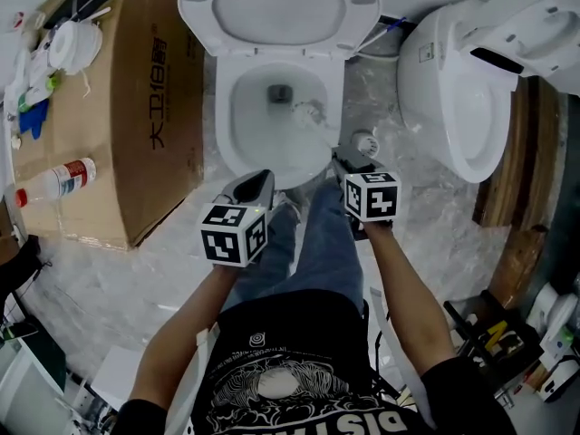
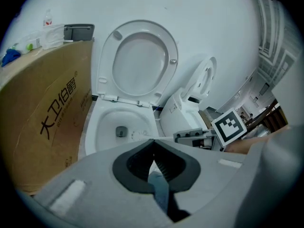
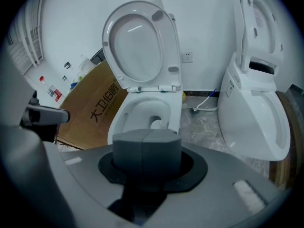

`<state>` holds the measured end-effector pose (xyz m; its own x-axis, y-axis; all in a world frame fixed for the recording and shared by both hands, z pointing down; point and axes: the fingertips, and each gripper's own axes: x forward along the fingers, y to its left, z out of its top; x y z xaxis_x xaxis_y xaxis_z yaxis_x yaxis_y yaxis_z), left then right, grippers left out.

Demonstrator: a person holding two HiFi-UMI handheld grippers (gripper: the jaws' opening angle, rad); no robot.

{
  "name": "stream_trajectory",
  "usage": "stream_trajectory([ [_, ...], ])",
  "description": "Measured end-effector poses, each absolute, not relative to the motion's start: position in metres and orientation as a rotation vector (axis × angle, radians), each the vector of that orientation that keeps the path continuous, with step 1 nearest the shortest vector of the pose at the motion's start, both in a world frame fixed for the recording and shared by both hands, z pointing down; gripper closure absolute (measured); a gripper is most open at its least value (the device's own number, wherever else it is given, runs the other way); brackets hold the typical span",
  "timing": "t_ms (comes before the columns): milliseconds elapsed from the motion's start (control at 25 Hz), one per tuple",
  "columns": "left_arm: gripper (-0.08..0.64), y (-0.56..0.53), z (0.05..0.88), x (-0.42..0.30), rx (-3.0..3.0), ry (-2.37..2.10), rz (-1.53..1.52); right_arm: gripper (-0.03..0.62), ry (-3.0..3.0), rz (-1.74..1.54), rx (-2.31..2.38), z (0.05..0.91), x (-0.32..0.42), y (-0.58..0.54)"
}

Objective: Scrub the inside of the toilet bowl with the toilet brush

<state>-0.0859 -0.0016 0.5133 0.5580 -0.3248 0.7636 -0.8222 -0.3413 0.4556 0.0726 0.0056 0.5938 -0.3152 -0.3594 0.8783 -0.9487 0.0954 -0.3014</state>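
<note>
My head camera looks steeply down on the toilet bowl (image 1: pixel 224 107), upper centre of frame. Both gripper views sit low and close before it, facing forward. All three share the bowl, toilet brush (image 1: pixel 308 113) and cardboard box (image 1: pixel 136 107).

Two toilets stand here, the middle toilet (image 1: pixel 223 107) and the right toilet (image 1: pixel 453 89). One brush (image 1: pixel 308 113), one box (image 1: pixel 136 107), one bottle (image 1: pixel 59 179). Two grippers: left gripper (image 1: pixel 258 184), right gripper (image 1: pixel 349 161).
</note>
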Motion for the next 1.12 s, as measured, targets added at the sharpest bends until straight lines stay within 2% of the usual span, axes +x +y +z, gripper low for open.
stream_trajectory([
  [560,0.569,0.001,0.519,-0.086,1.877,-0.955,0.630,0.442,-1.751,1.229,1.076,0.589,0.030,0.076],
  [1120,0.569,0.017,0.527,-0.123,1.805,-1.037,0.603,0.440,-1.845,1.260,1.039,0.600,-0.048,0.006],
])
